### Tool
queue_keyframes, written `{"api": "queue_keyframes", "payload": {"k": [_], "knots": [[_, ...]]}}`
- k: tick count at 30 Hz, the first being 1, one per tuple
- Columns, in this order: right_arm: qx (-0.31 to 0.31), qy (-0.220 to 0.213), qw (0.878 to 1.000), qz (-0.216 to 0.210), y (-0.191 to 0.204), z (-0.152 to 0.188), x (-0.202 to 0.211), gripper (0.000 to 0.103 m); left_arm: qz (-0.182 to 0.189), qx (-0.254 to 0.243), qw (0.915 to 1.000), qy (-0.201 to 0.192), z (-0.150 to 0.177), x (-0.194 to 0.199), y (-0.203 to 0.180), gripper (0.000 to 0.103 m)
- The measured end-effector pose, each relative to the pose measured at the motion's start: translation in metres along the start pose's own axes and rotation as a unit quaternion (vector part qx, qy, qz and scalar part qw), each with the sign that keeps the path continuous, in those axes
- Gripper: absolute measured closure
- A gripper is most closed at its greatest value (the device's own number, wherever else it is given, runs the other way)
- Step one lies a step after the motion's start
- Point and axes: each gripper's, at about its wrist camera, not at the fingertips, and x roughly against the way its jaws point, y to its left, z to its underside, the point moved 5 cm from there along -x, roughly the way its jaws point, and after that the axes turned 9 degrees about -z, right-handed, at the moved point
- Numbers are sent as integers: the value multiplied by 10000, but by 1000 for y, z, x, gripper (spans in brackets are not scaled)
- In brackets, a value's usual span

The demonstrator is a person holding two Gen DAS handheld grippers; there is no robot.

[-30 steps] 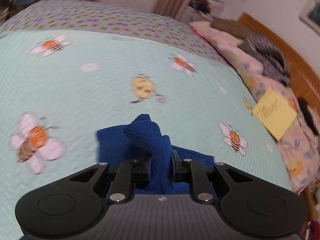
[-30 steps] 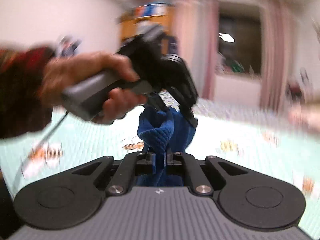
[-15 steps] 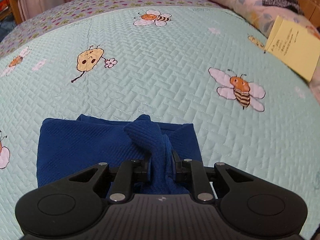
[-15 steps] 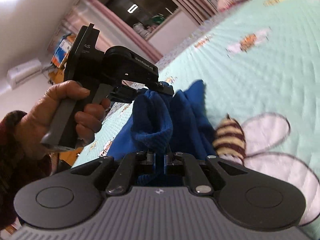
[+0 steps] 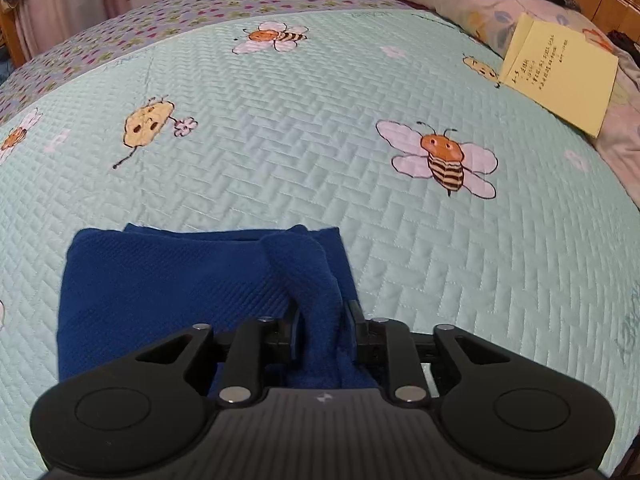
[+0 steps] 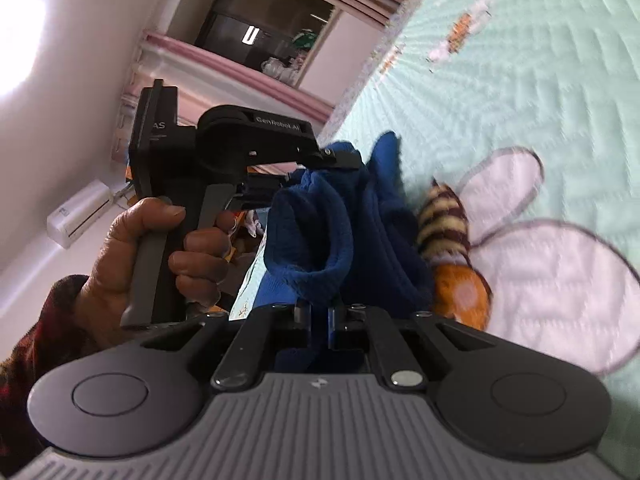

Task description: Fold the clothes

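A blue knit garment (image 5: 168, 284) is spread on the bee-print quilt (image 5: 320, 128); one bunched fold is clamped in the left gripper (image 5: 322, 320), another in the right gripper (image 6: 319, 314).

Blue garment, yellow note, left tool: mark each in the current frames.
blue garment (image 5: 168, 280), left wrist view, flat folded panel.
yellow note (image 5: 560, 76), left wrist view, middle of the written sheet.
left tool (image 5: 322, 326), left wrist view, midway between its fingertips, shut on the garment.
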Motion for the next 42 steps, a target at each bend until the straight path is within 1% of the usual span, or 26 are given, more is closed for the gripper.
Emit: {"api": "queue_keyframes", "payload": {"k": [1, 2, 3, 4, 5, 7, 8, 11, 13, 14, 16, 17, 20, 21, 22, 25, 26, 28, 29, 30, 33, 36, 39, 40, 41, 42], "knots": [[-94, 37, 9999, 73, -5, 0, -1, 95, 43, -12, 10000, 24, 1, -3, -2, 73], [-188, 74, 9997, 147, -9, 1, -1, 95, 65, -83, 9999, 3, 2, -3, -6, 65], [-263, 108, 9994, 172, -13, 2, -2, 95, 75, -164, 9998, -30, 4, -2, -9, 50], [-273, 143, 9994, 185, -13, 3, -2, 95, 149, -143, 9998, -68, 5, 0, -11, 41], [-255, 178, 9993, 204, -13, 4, -1, 95, 227, -117, 9996, -105, 6, 3, -13, 28], [-274, 236, 9991, 203, -13, 5, -2, 95, 315, 110, 9990, -284, 6, 10, -10, 27], [-279, 253, 9991, 214, -14, 5, -1, 95, 426, 335, 9978, -389, 7, 17, -4, 26], [-247, 275, 9989, 273, -13, 5, 3, 92, 768, 1022, 9893, -706, 8, 37, 17, 23], [-248, 239, 9988, 344, -12, 4, 9, 90, 906, 1309, 9831, -905, 14, 51, 32, 18], [-255, 207, 9987, 390, -12, 4, 13, 88, 883, 1333, 9823, -971, 19, 59, 40, 17], [-204, 166, 9984, 509, -10, 1, 20, 85, 755, 1136, 9847, -1087, 31, 70, 49, 17], [-117, 139, 9982, 577, -7, 0, 24, 81, 609, 991, 9867, -1132, 38, 75, 52, 17], [311, -38, 9963, 803, 7, -7, 40, 79, 44, 497, 9912, -1229, 62, 83, 55, 17], [487, -127, 9949, 870, 12, -11, 44, 79, -203, 360, 9922, -1177, 69, 82, 55, 17], [616, -184, 9945, 825, 18, -18, 43, 79, -454, 223, 9924, -1121, 76, 80, 56, 17], [940, -313, 9936, 539, 38, -44, 34, 79, -625, 95, 9953, -737, 95, 68, 57, 17], [999, -318, 9936, 430, 44, -52, 28, 76, -647, 128, 9959, -611, 101, 65, 58, 17], [1039, -267, 9942, 35, 57, -67, 8, 69, -662, 95, 9964, -515, 108, 60, 60, 14], [1059, -226, 9940, -161, 63, -74, -4, 61, -659, 53, 9966, -487, 111, 59, 60, 10], [1117, -165, 9931, -303, 69, -80, -17, 53, -642, 12, 9970, -435, 113, 57, 58, 6], [1220, 249, 9901, -650, 74, -92, -59, 47, -552, -16, 9982, -235, 116, 50, 57, 1], [739, 872, 9878, -1059, 62, -101, -102, 41, -568, -71, 9983, -109, 122, 44, 55, 1], [235, 1627, 9787, -1232, 33, -105, -140, 38, -578, -92, 9983, -60, 122, 42, 54, 1], [161, 1849, 9775, -999, 16, -107, -153, 38, -581, -99, 9982, -44, 123, 41, 54, 0], [168, 1921, 9790, -659, -3, -110, -161, 40, -585, -106, 9982, -28, 123, 41, 54, 0], [194, 1924, 9805, -335, -20, -115, -167, 59, -588, -114, 9982, -12, 123, 40, 53, 0]]}}
